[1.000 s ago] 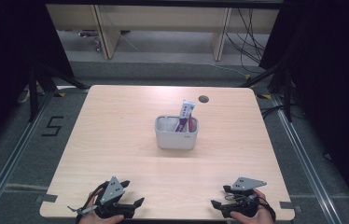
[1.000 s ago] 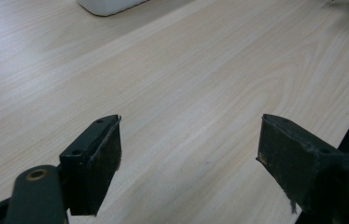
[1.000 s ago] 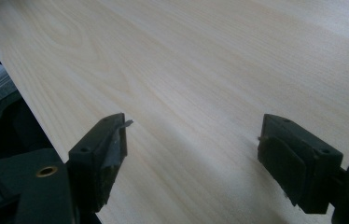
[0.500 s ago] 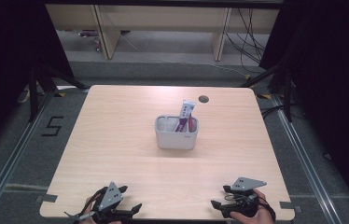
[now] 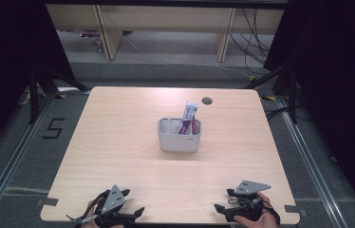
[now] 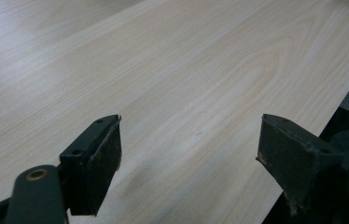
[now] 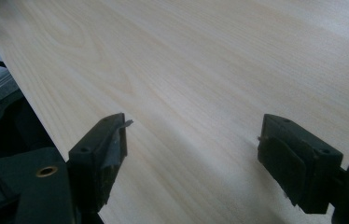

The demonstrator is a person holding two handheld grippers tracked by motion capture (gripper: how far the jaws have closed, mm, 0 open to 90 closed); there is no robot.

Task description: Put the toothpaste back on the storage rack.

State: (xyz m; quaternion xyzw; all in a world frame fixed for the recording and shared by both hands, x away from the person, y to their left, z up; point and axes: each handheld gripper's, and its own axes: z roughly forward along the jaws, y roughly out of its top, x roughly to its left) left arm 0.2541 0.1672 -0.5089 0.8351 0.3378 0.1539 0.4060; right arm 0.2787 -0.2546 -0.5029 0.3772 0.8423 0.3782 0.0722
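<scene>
A grey two-compartment holder (image 5: 179, 135) stands in the middle of the wooden table (image 5: 118, 142). A purple and white tube (image 5: 187, 118) and a red item lean in its right compartment. My left gripper (image 5: 133, 205) rests at the table's front edge on the left, open with nothing between its jaws. In the left gripper view its fingers (image 6: 95, 163) stand wide apart over bare wood. My right gripper (image 5: 224, 201) sits at the front edge on the right, open and empty, its fingers (image 7: 100, 156) spread over bare wood.
A dark round hole (image 5: 207, 100) marks the table's far side right of centre. Wooden shelving (image 5: 114, 33) and cables lie on the floor beyond the table. Black drapes flank both sides. A "5" (image 5: 52, 128) is taped on the floor at the left.
My left gripper has drawn back a little toward the table's front edge. The right gripper and the holder have stayed put.
</scene>
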